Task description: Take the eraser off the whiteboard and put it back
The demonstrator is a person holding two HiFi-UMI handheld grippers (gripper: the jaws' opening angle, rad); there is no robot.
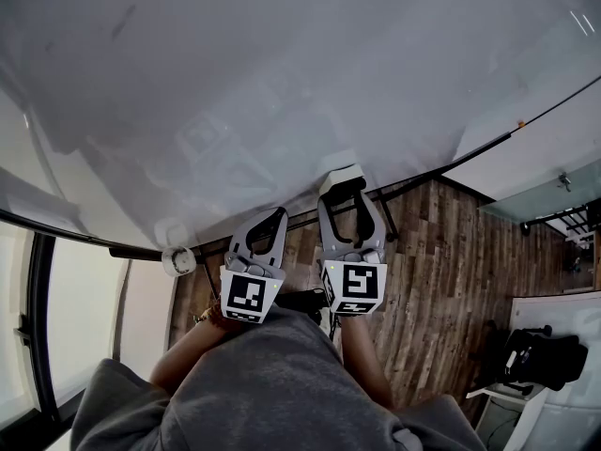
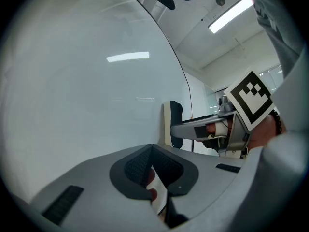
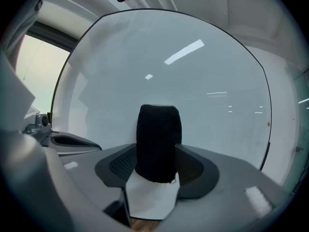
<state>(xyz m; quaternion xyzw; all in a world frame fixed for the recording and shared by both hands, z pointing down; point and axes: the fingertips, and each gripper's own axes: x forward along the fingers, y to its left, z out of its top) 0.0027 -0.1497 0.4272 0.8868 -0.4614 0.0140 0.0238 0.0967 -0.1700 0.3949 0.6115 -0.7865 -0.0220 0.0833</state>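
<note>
The whiteboard (image 1: 282, 83) fills the upper head view. My right gripper (image 1: 344, 188) is shut on the eraser (image 1: 342, 180), a white block with black felt, held close to the board's lower part. I cannot tell whether the two touch. In the right gripper view the eraser's black felt (image 3: 158, 141) stands upright between the pads, with the whiteboard (image 3: 193, 81) behind it. My left gripper (image 1: 277, 218) hangs just left of it, shut with nothing in it. In the left gripper view its pads (image 2: 140, 166) meet, and the eraser (image 2: 173, 123) shows beyond, beside the whiteboard (image 2: 87, 81).
A black rail (image 1: 423, 172) runs along the board's lower edge, with a small white round fitting (image 1: 178, 260) at its left. Wooden floor (image 1: 451, 271) lies below. A window (image 1: 84, 299) is at the left. Black gear (image 1: 540, 357) sits on something white at the lower right.
</note>
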